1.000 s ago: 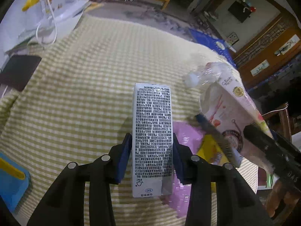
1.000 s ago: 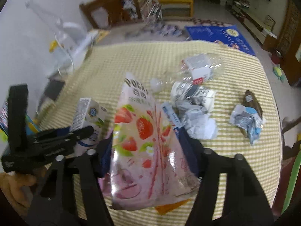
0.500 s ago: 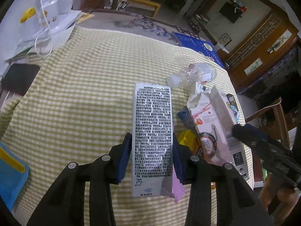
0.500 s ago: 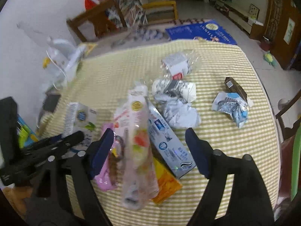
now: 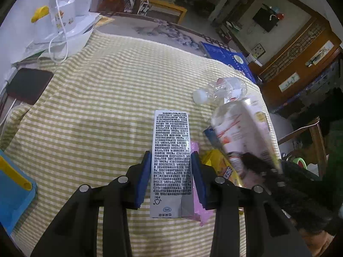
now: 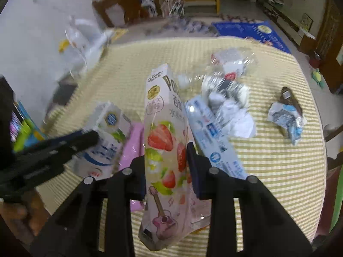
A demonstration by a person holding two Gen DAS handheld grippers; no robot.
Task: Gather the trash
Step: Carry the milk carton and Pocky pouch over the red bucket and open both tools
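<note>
Gripping a silver drink carton point(image 5: 170, 162) covered in dense black print, the left gripper point(image 5: 170, 177) closes its blue pads on the carton's sides above the checked tablecloth point(image 5: 103, 107). The right gripper point(image 6: 168, 167), jaws closing, pinches a glossy strawberry-printed snack bag point(image 6: 165, 150) upright over the pink wrapper point(image 6: 130, 150) and blue-white box point(image 6: 214, 143).

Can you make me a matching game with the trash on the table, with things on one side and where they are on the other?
Things:
1. milk carton
2. strawberry snack bag
3. clear plastic bottle
4. brown wrapper

Places:
A. lying on the checked cloth, far right side in the right wrist view
B. between the pads of the right gripper
C. between the pads of the left gripper
D. lying on its side on the cloth, past the snack bag

Pairs: 1-C, 2-B, 3-D, 4-A
</note>
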